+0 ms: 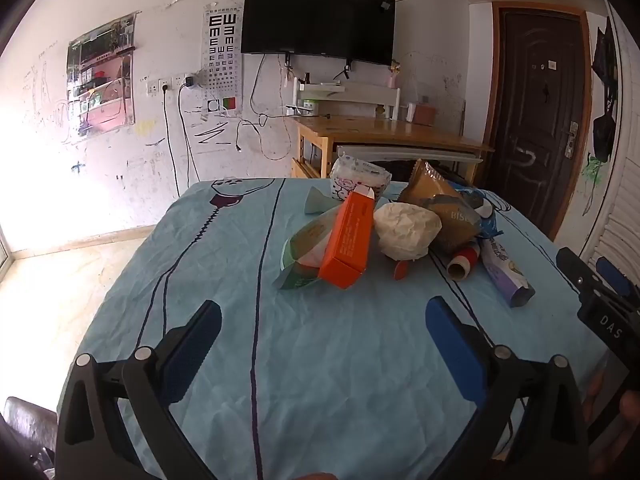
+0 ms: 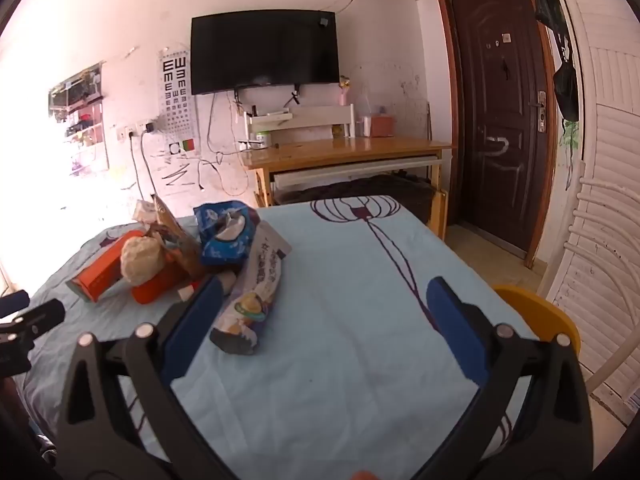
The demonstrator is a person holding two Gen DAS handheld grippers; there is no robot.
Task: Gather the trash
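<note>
Both grippers, left gripper [image 1: 324, 332] and right gripper [image 2: 326, 312], gape empty; take the orange box [image 1: 347, 240] at twelve o'clock first, probably lightest.

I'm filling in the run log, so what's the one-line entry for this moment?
stage: approach | left gripper: open, empty | right gripper: open, empty | trash pile: untouched on blue tablecloth
</note>
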